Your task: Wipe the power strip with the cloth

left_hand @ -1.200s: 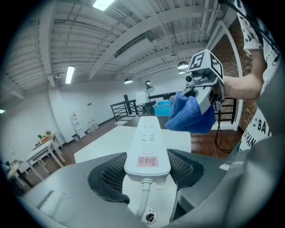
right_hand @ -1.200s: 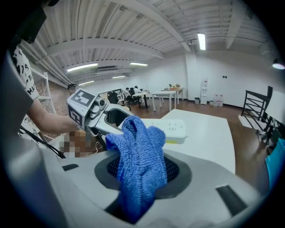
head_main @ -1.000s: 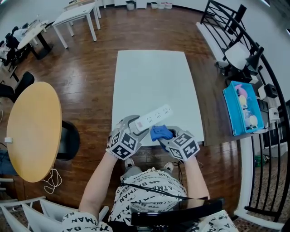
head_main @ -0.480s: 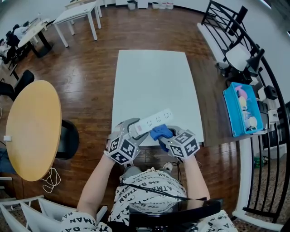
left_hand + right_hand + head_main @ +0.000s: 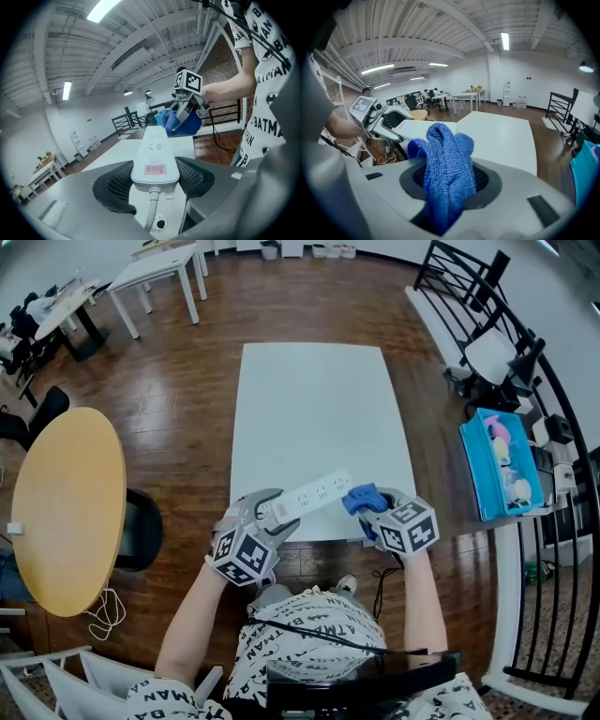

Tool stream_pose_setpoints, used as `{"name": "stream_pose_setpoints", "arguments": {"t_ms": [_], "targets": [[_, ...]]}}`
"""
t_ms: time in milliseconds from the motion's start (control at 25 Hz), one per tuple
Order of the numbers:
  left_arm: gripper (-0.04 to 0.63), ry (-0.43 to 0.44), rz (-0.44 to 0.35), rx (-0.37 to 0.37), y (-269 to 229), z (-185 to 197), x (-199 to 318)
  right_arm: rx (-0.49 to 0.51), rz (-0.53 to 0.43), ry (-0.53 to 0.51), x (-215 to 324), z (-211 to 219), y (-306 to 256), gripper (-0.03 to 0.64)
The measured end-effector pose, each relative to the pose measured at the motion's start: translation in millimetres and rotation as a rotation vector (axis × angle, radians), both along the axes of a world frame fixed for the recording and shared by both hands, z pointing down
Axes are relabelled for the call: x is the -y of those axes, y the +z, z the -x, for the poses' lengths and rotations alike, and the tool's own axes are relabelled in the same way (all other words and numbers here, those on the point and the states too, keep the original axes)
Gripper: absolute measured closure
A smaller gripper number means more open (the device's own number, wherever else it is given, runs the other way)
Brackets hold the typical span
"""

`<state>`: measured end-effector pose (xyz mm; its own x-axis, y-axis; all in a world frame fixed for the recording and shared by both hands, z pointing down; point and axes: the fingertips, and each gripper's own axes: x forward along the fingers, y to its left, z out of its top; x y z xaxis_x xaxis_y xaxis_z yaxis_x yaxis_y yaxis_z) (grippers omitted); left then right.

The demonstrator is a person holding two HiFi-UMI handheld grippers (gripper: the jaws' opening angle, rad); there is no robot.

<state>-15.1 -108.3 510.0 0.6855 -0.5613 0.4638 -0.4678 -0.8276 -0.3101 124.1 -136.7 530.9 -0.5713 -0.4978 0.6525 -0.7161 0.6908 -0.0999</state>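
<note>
A white power strip is held up over the near edge of the white table. My left gripper is shut on its cable end, the pads pressing both sides. My right gripper is shut on a bunched blue cloth, which sits at the strip's far end. In the right gripper view the cloth fills the jaws and the left gripper shows at the left with the strip.
A round wooden table and a dark chair stand at the left. A blue bin and black railing are at the right. White desks sit at the far left. The person's patterned shirt is below the grippers.
My right gripper has carried the cloth to the right along the strip, from near its middle to its far end. The left gripper has shifted slightly toward the person with the strip.
</note>
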Motion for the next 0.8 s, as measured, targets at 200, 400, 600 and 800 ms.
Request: {"name": "stream_pose_setpoints", "arguments": {"t_ms": [200, 400, 600, 800], "targets": [[0.314, 0.04, -0.018, 0.01, -2.7, -3.3, -10.0, -0.04, -0.025, 0.034, 14.2, -20.5, -5.5, 0.476], [0.314, 0.14, -0.063, 0.061, -2.9, -12.8, -28.5, -0.043, -0.039, 0.026, 21.2, -21.3, -10.7, 0.476], [0.314, 0.194, -0.079, 0.084, -2.4, -20.9, -41.3, -0.014, -0.045, 0.015, 26.1, -12.3, -19.1, 0.475], [0.314, 0.163, -0.066, 0.054, -2.2, -19.7, -33.2, -0.029, -0.044, 0.008, 25.9, -16.0, -15.9, 0.476]]}}
